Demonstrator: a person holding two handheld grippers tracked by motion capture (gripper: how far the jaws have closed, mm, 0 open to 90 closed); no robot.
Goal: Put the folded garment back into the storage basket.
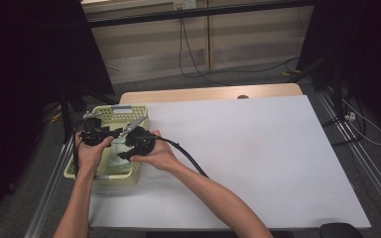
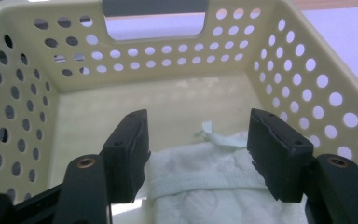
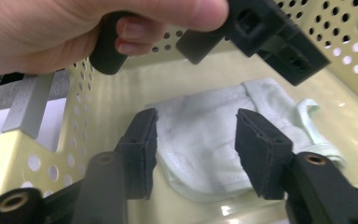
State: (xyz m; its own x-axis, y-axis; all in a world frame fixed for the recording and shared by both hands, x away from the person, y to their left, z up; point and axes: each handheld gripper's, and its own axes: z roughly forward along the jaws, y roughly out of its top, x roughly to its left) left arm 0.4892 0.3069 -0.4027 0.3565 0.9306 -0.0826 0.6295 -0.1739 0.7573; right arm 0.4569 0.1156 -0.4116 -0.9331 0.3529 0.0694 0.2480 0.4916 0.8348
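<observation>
A pale yellow perforated basket (image 1: 121,108) stands at the table's left edge. Inside it lies a crumpled white-green cloth (image 1: 117,156). Both hands hold their grippers over the basket, close together. In the left gripper view, my left gripper (image 2: 198,122) points down into the basket (image 2: 158,60) with its jaws apart, the cloth (image 2: 205,186) lying loose below them. In the right gripper view, my right gripper (image 3: 196,122) is open too, above the cloth (image 3: 200,140), which no pad presses. In the high view the left gripper (image 1: 104,135) and the right gripper (image 1: 131,144) almost touch.
A white sheet (image 1: 258,158) covers the table to the right of the basket. The hand with the left gripper (image 3: 270,32) hangs just above my right jaws. Cables and dark stands (image 1: 327,64) sit on the floor behind the table.
</observation>
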